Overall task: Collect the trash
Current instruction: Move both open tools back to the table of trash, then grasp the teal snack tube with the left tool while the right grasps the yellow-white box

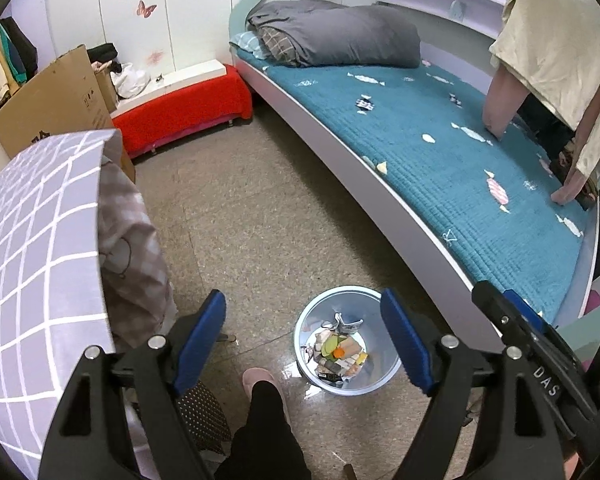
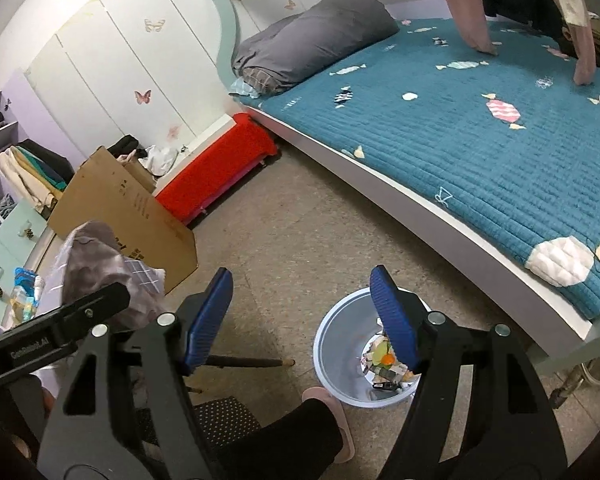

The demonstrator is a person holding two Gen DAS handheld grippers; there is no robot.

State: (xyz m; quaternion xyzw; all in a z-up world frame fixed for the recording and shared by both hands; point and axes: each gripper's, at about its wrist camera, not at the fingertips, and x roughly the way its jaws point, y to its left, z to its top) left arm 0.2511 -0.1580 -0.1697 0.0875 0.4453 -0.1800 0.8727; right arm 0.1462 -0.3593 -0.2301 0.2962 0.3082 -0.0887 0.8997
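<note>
Below, upright round trash bin [image 1: 346,342] mouth-up holding wrappers, left gripper [image 1: 304,342] agape and empty, right gripper [image 2: 300,320] likewise.

Bed [image 1: 440,152], right, teal quilt; grey duvet [image 1: 340,38] folded at far end. Red bench [image 1: 184,112], far centre. Cardboard box [image 1: 48,100], far left. Checked cloth [image 1: 40,240], near left.

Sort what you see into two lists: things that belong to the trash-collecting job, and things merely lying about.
Job:
- round pale-blue plastic bin
- mixed paper and wrapper trash inside it
- left gripper, open
- right gripper, open

Lying about:
- folded grey duvet
- brown cardboard sheet
- red-covered bench
</note>
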